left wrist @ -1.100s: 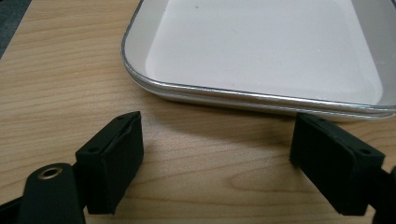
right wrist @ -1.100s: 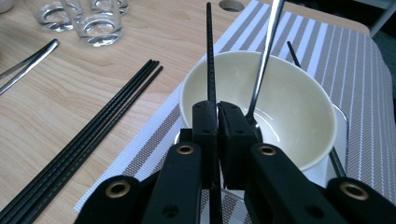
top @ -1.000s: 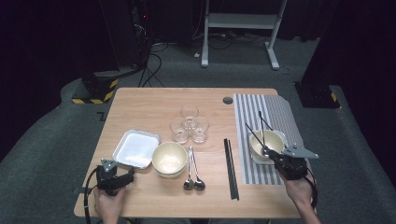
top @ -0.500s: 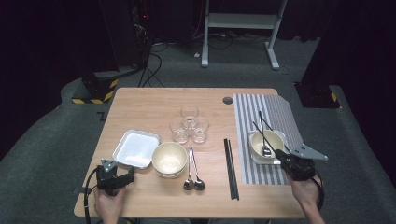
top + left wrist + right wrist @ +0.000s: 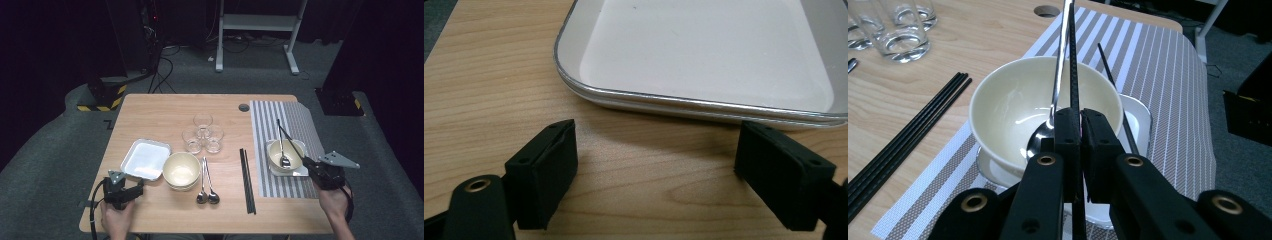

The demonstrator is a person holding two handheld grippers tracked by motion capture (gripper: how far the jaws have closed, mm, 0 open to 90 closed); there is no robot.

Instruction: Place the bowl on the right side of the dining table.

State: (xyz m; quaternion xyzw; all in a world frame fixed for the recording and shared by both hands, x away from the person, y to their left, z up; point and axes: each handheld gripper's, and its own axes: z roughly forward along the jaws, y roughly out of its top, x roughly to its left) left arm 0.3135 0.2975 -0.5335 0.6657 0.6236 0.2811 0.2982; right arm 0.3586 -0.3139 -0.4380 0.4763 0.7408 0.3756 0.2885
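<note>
At the light wooden bench, my right tongs are pressed together on a thin black chopstick, which rises from between the jaws and crosses above a cream ceramic bowl. A polished metal spoon lies inside that bowl, its scoop at the near rim and its handle running just beside the chopstick. A second black stick slants past the bowl's far side; I cannot tell whether it touches the rim. The bowl sits on a small white square dish, itself on a grey-and-white striped placemat at the bench's right end.

My left tongs stand spread and hold nothing, low over the wood just short of a shallow white square tray with a silvery rim. In the high view, a second cream bowl sits beside that tray, with two metal spoons, a pair of black chopsticks and three clear drinking glasses near the middle.
</note>
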